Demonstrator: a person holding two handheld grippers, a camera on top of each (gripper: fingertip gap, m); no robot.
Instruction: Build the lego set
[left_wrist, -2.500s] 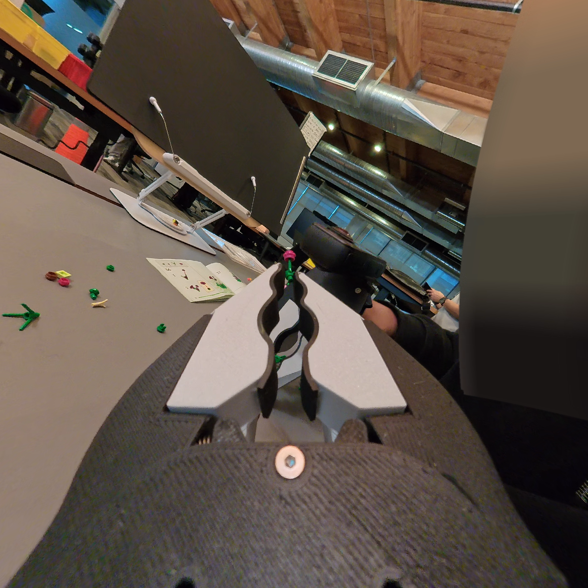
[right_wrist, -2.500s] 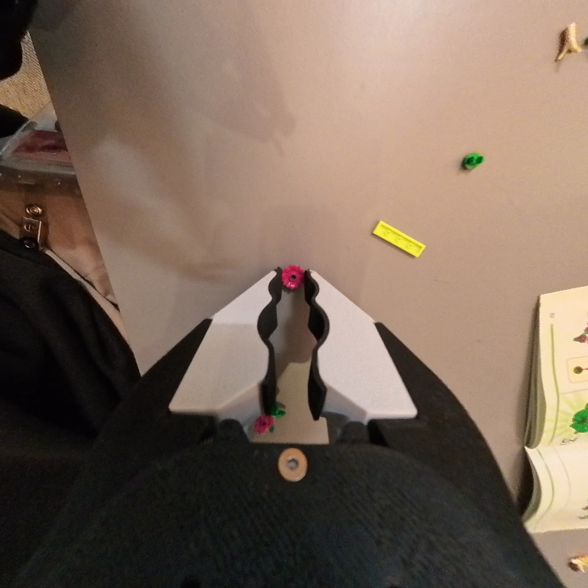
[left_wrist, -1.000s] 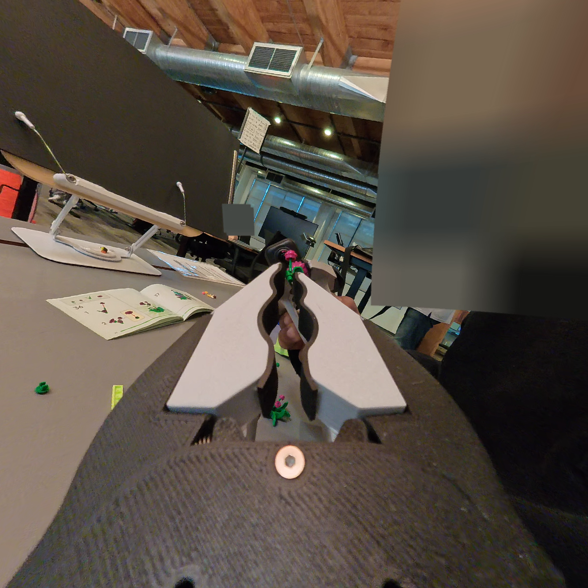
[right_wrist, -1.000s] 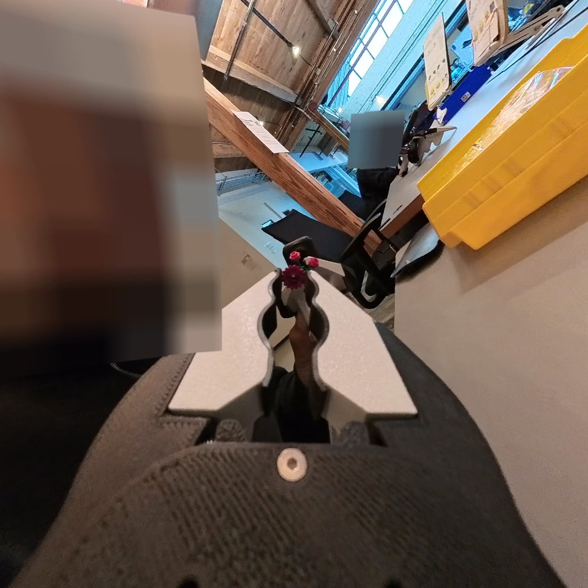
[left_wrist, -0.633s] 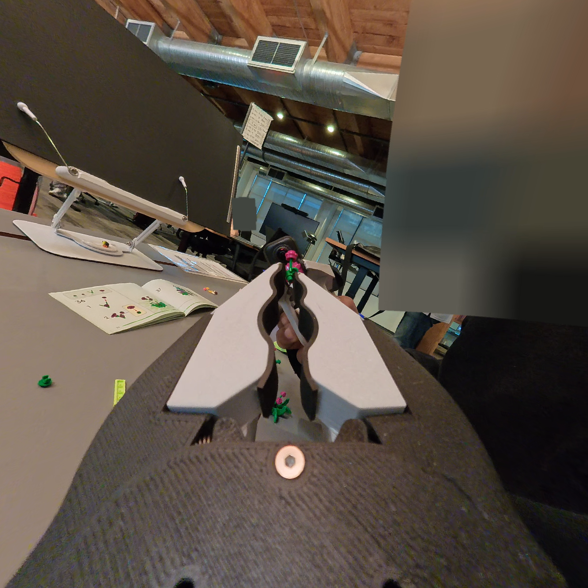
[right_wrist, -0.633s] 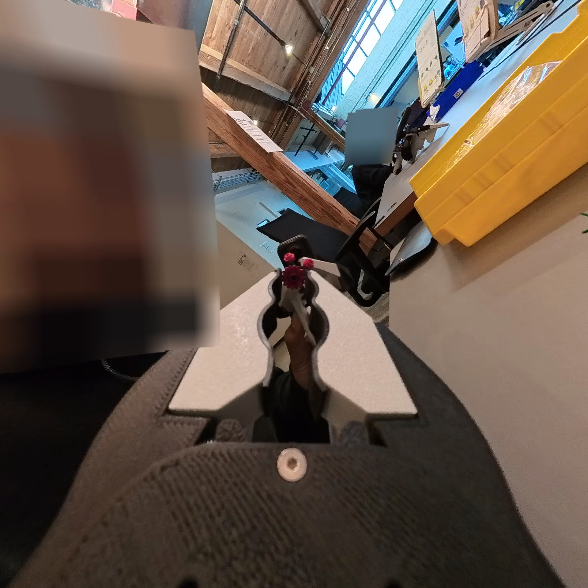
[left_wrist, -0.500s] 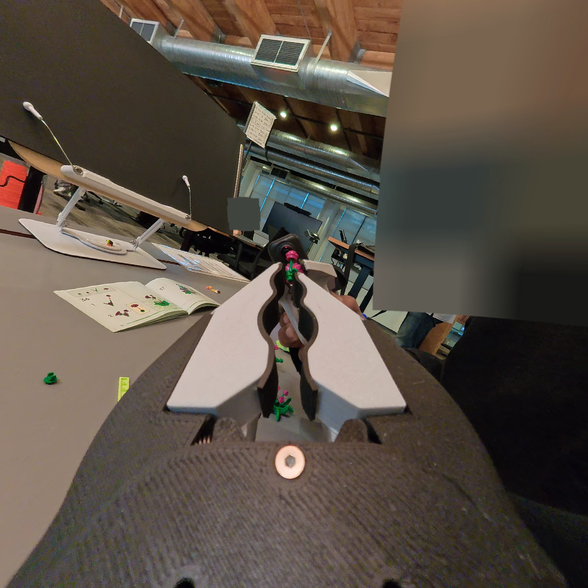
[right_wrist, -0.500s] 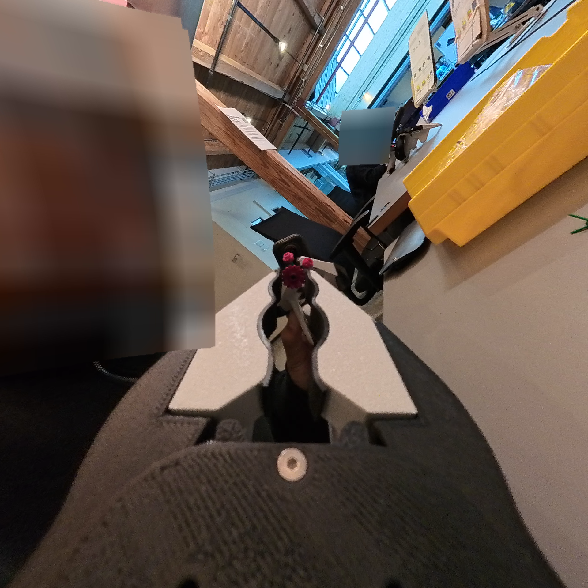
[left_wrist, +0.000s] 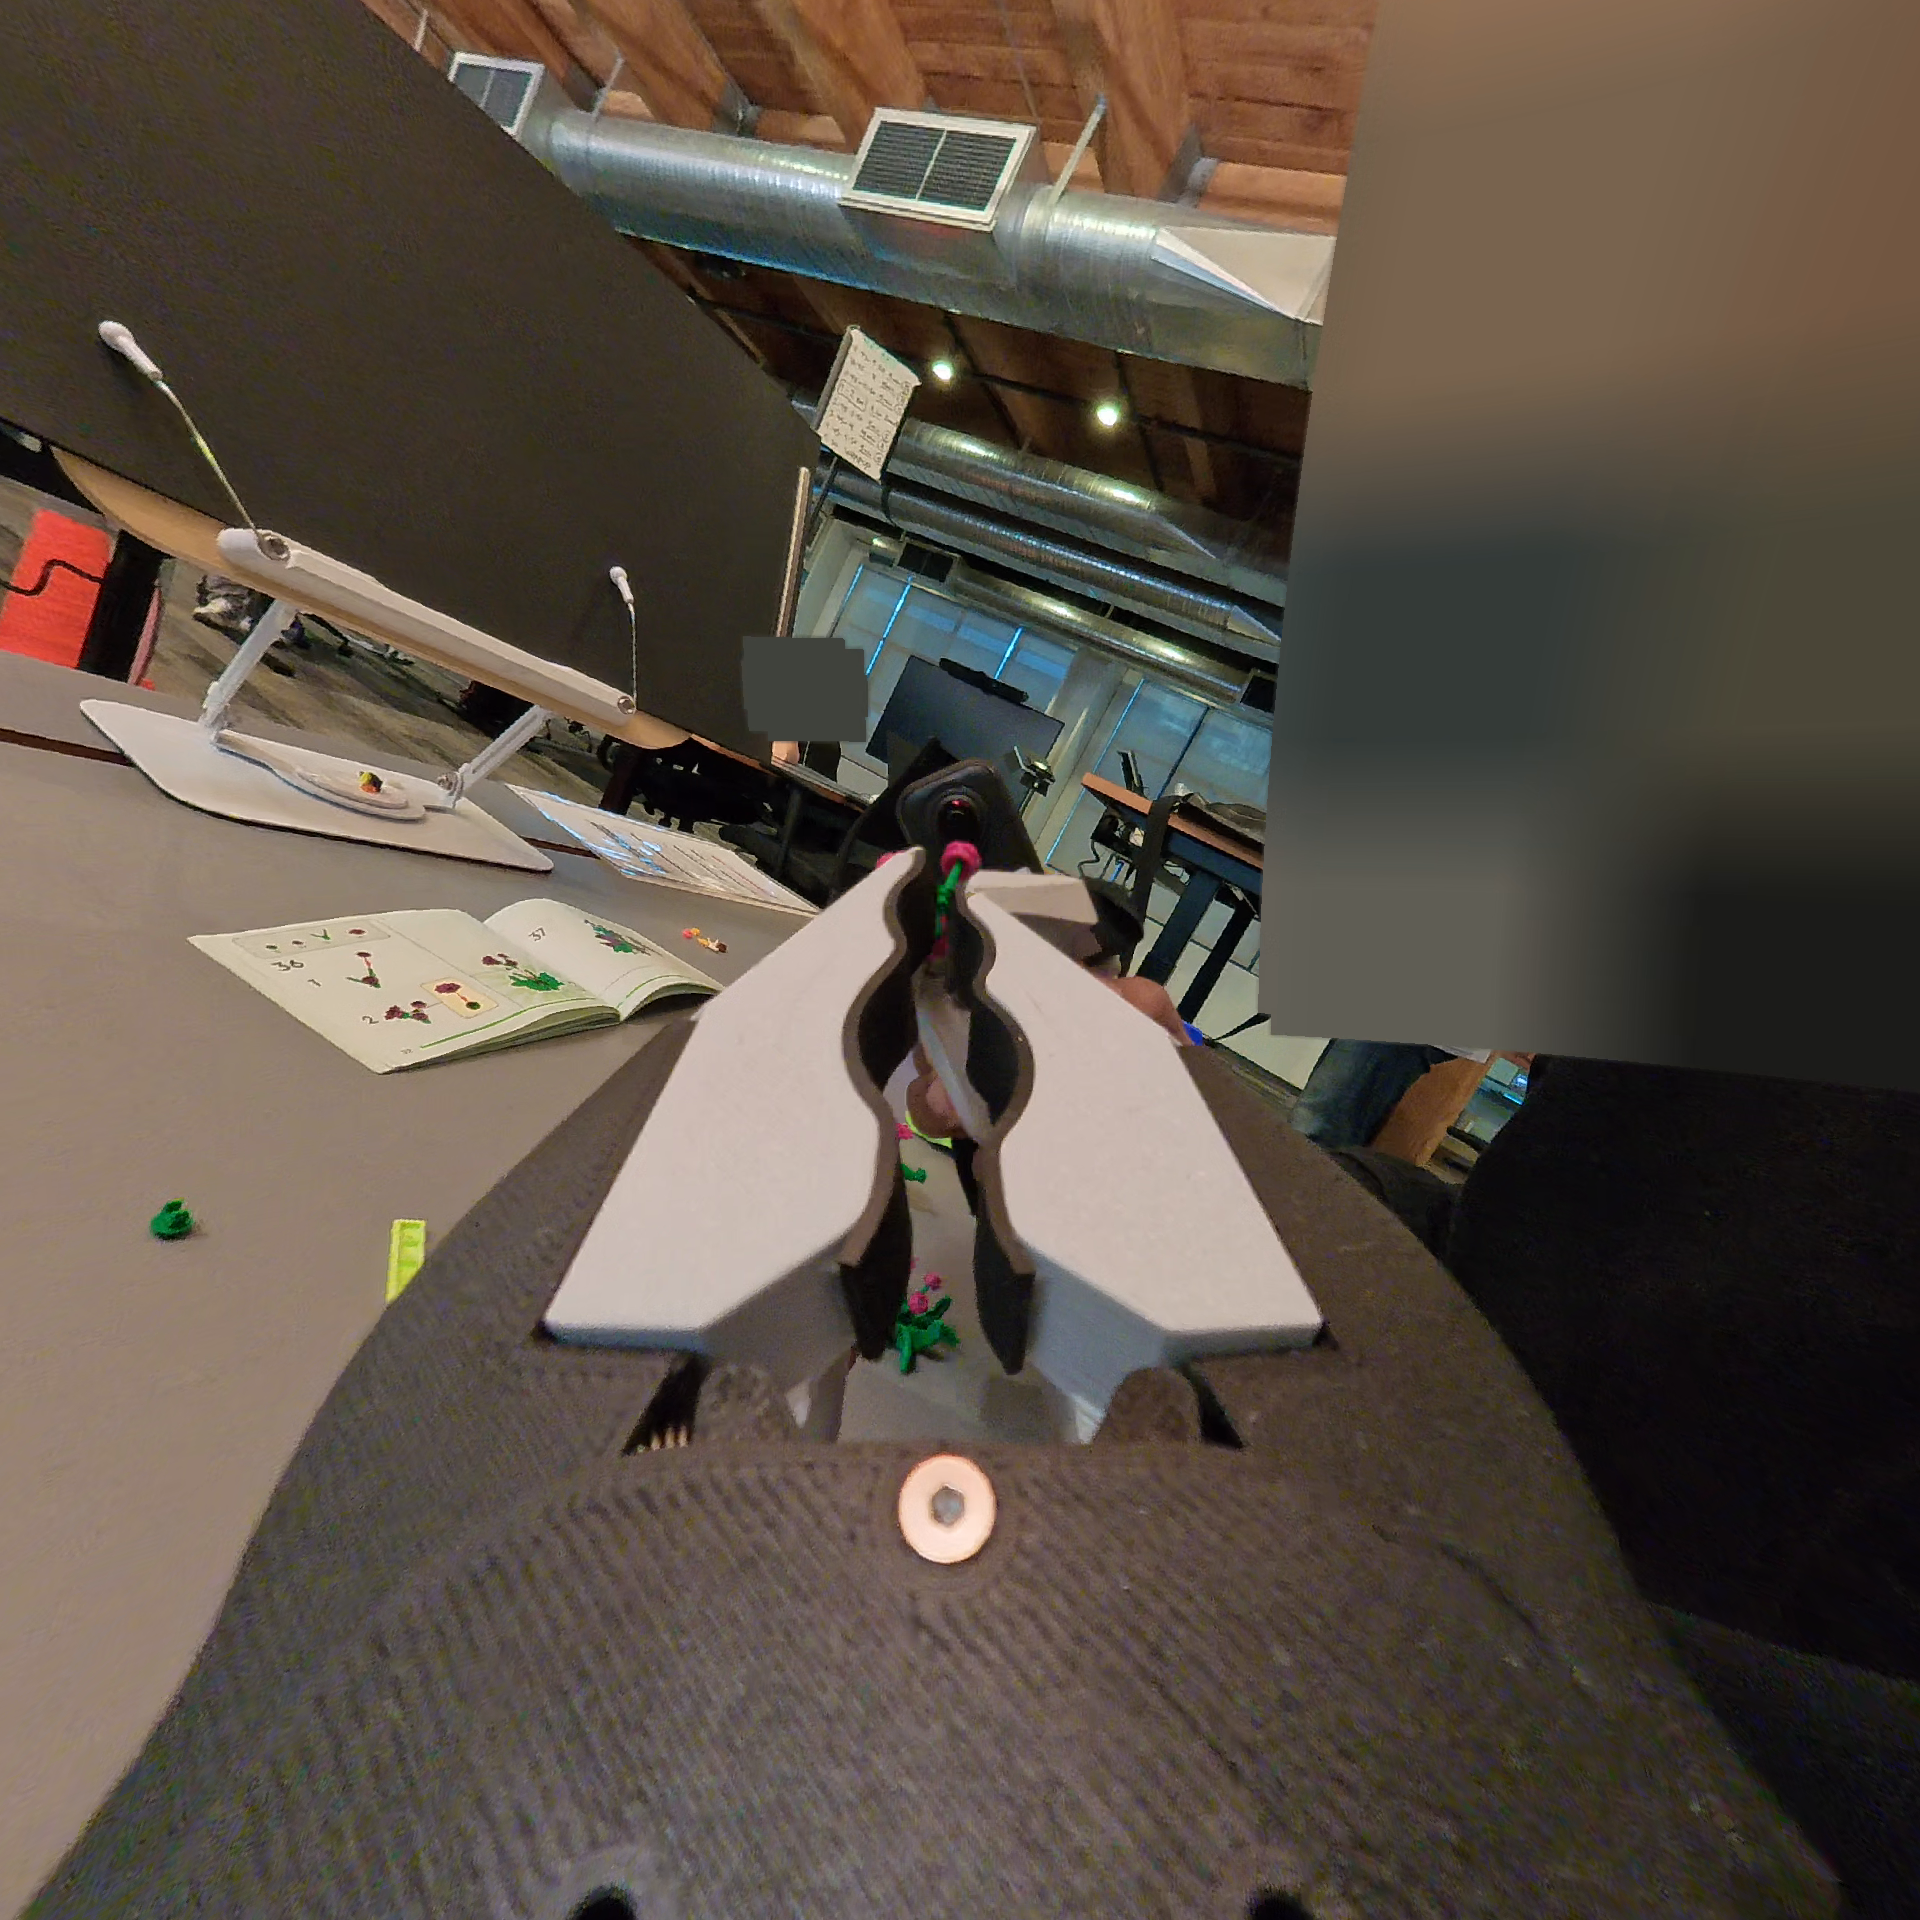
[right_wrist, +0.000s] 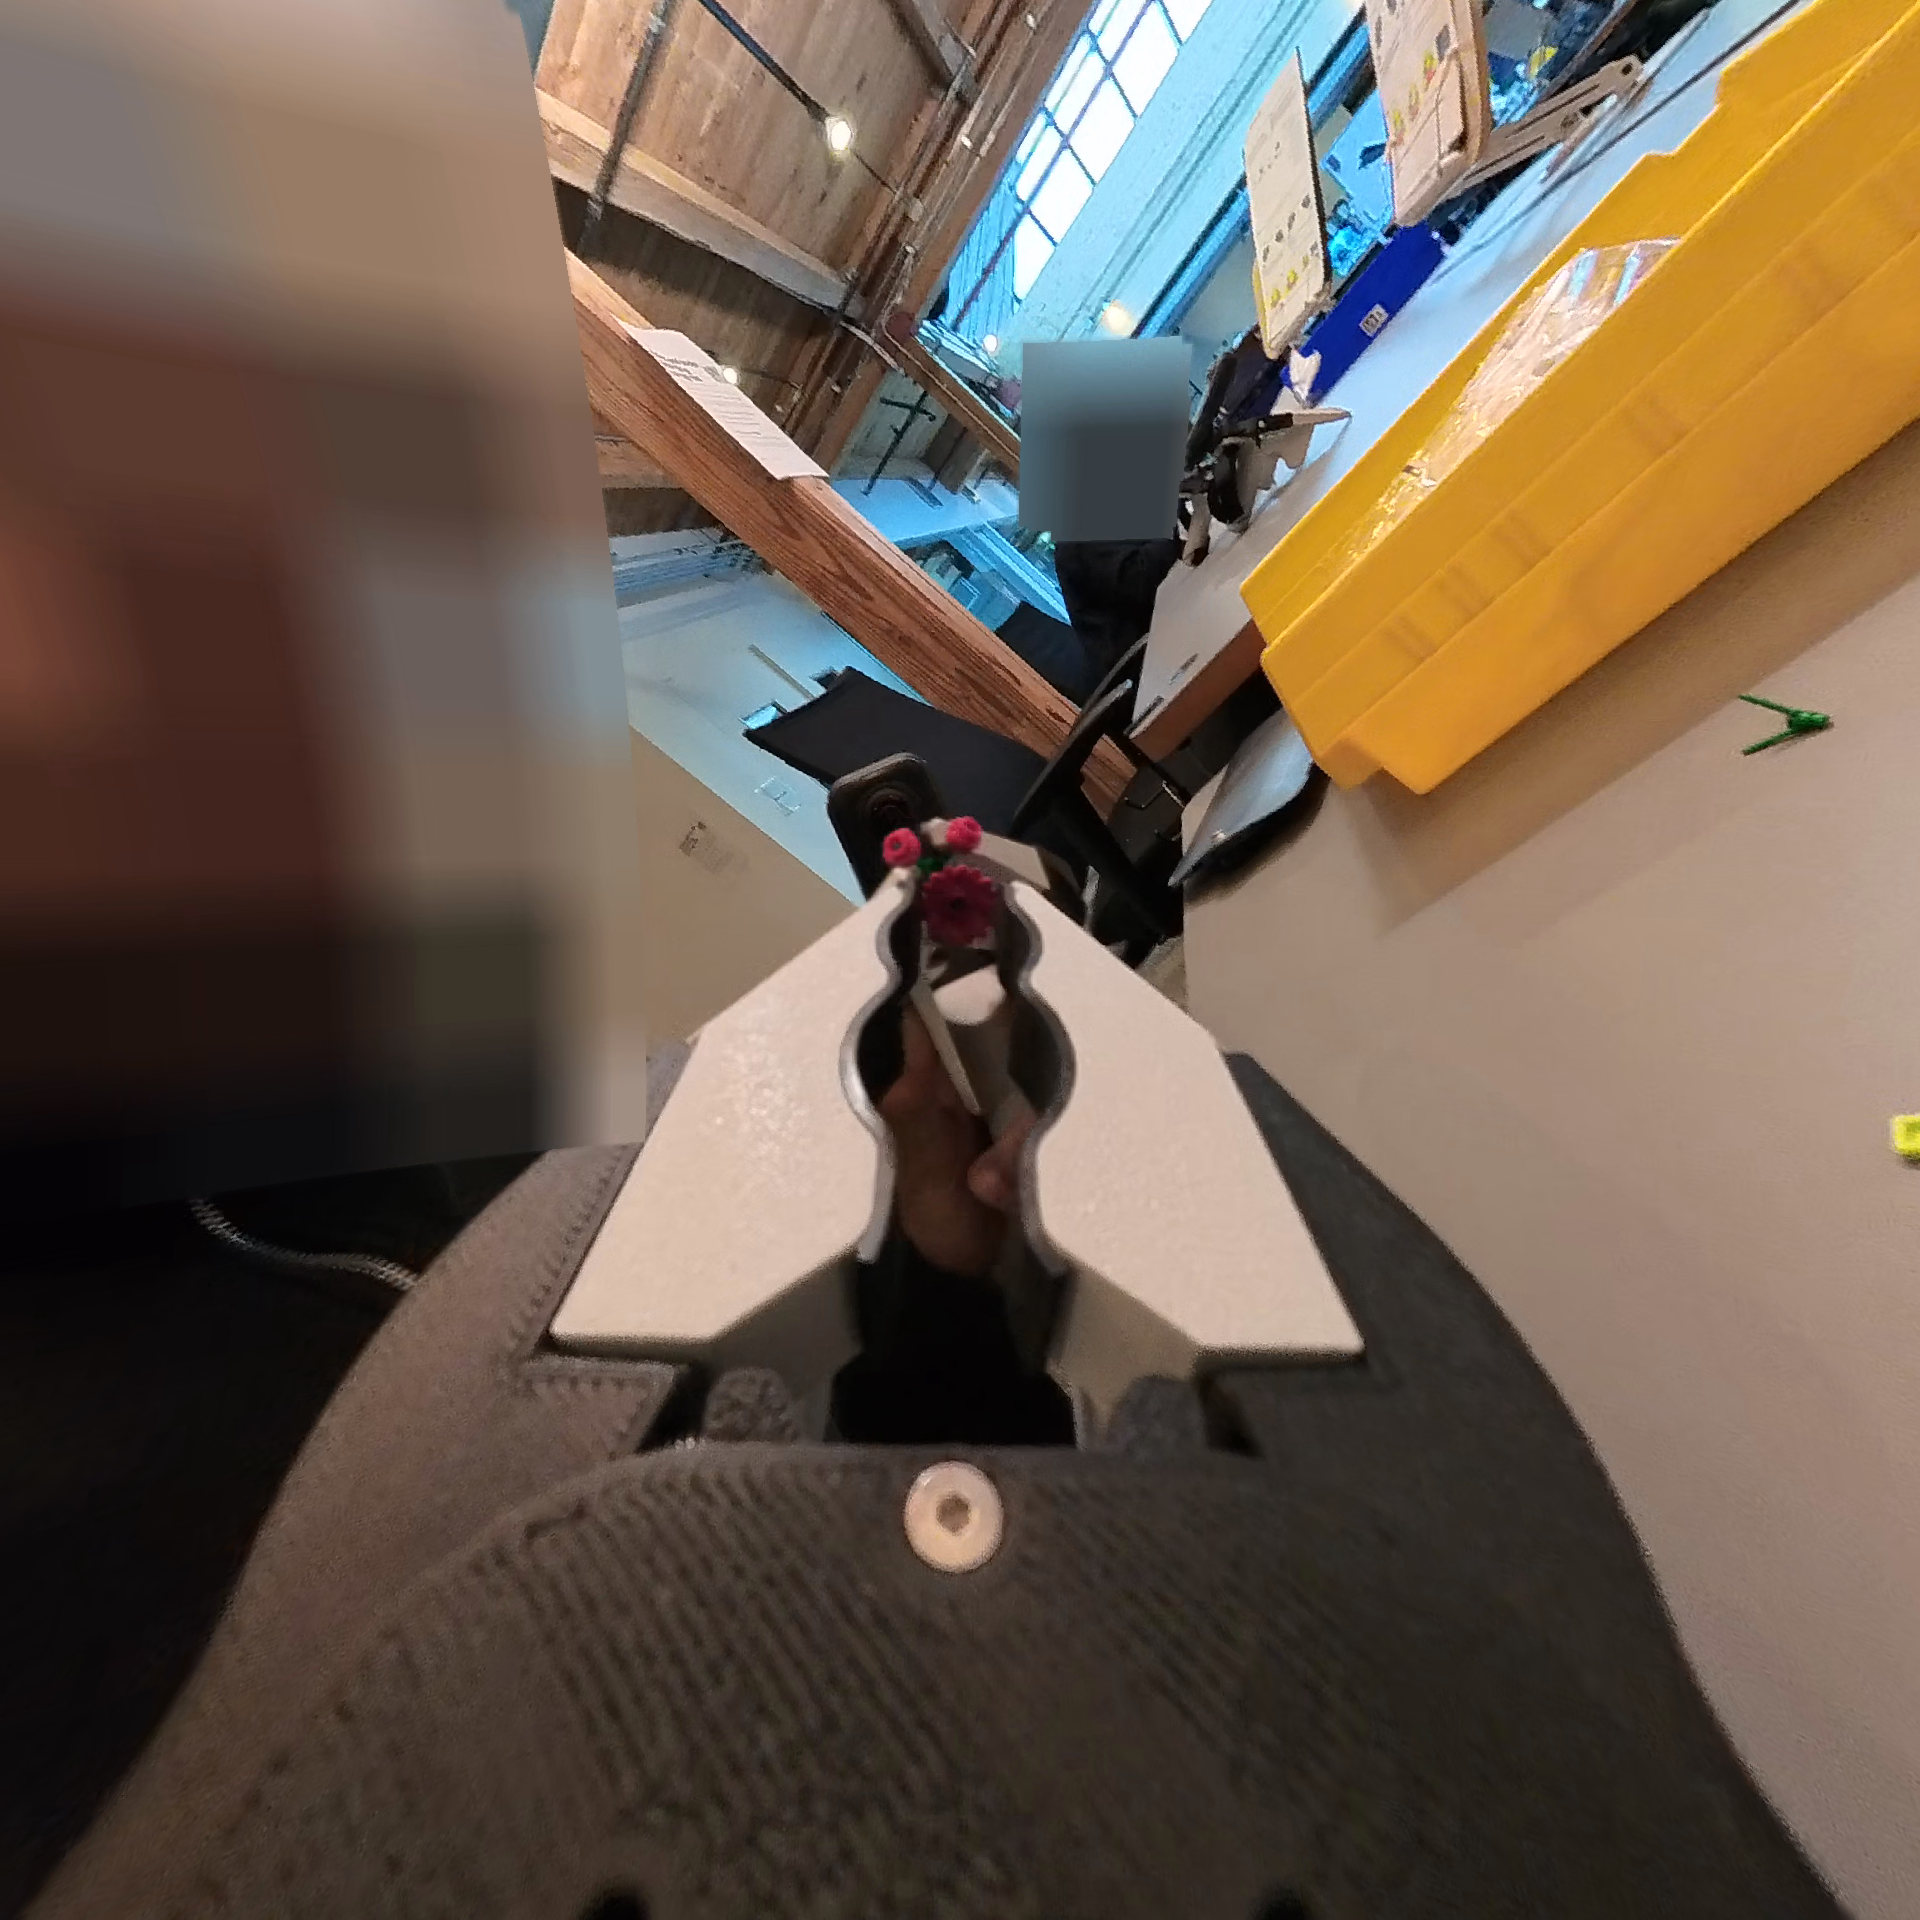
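The left gripper (left_wrist: 943, 883) pinches a green flower stem (left_wrist: 948, 881) with a pink bud. On the grey tabletop (left_wrist: 208, 1091) lie an open instruction booklet (left_wrist: 447, 977), a green piece (left_wrist: 171, 1219) and a lime plate (left_wrist: 404, 1257).

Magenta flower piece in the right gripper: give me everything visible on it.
The magenta flower piece is a small round toothed rosette with a dark centre hole, glossy plastic by the look. It sits pinched at the very tips of the right gripper, face toward the camera, held in the air off the table. Just beyond it is the green stem with two pink buds held by the left gripper; whether they touch cannot be told.
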